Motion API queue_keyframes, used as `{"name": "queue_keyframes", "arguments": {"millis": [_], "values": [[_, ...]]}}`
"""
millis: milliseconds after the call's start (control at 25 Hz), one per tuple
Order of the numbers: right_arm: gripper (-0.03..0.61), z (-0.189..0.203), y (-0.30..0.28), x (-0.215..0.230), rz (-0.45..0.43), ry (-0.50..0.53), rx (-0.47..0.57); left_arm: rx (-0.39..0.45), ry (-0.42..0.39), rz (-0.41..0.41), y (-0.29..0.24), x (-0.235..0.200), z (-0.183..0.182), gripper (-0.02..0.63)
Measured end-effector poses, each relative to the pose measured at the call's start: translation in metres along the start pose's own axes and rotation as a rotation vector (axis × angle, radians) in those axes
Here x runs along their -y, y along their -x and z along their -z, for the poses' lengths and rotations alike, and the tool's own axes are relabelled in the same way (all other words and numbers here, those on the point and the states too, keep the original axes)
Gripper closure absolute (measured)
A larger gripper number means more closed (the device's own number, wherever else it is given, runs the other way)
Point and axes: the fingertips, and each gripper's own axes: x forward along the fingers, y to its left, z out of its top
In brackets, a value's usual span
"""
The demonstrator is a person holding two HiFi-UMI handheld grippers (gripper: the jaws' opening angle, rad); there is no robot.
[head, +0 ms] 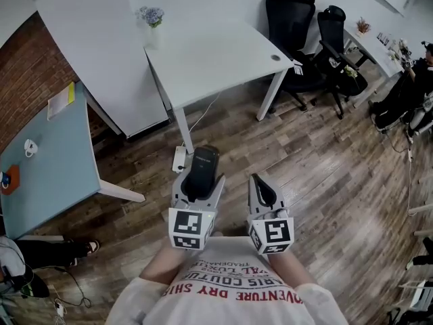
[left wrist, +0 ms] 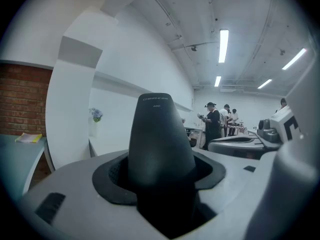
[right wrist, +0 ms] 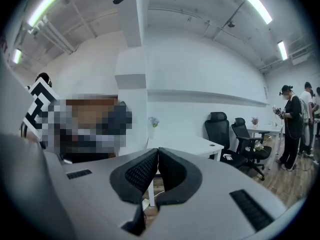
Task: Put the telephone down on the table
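A black telephone handset (head: 201, 170) stands upright between the jaws of my left gripper (head: 199, 181), which is shut on it. In the left gripper view the telephone (left wrist: 160, 144) fills the middle, its rounded top pointing up, with the black pads (left wrist: 112, 176) pressed on both sides. My right gripper (head: 261, 189) hangs beside the left one, to its right, with nothing in it. In the right gripper view my right gripper (right wrist: 157, 176) is shut, its black pads (right wrist: 137, 174) meeting. The white table (head: 210, 56) stands ahead, above both grippers in the head view.
A small vase of flowers (head: 152, 15) sits at the white table's far left corner. A pale blue table (head: 47, 161) with a yellow book (head: 61, 100) is at left. Black office chairs (head: 298, 39) stand at right. A white power strip (head: 179, 158) lies on the wooden floor.
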Motion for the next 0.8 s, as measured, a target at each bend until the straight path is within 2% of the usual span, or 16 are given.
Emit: {"name": "queue_keyframes", "arguments": {"millis": [160, 400, 800], "values": [[0.554, 0.010, -0.008, 0.010, -0.011, -0.006, -0.030, -0.025, 0.022, -0.001, -0.016, -0.002, 0.006, 0.314], [0.554, 0.020, -0.035, 0.047, -0.035, -0.033, -0.048, -0.033, 0.037, -0.005, -0.056, 0.004, 0.006, 0.314], [0.554, -0.006, -0.109, 0.149, -0.126, -0.035, -0.028, -0.038, 0.030, -0.085, -0.162, 0.016, -0.033, 0.314]]}}
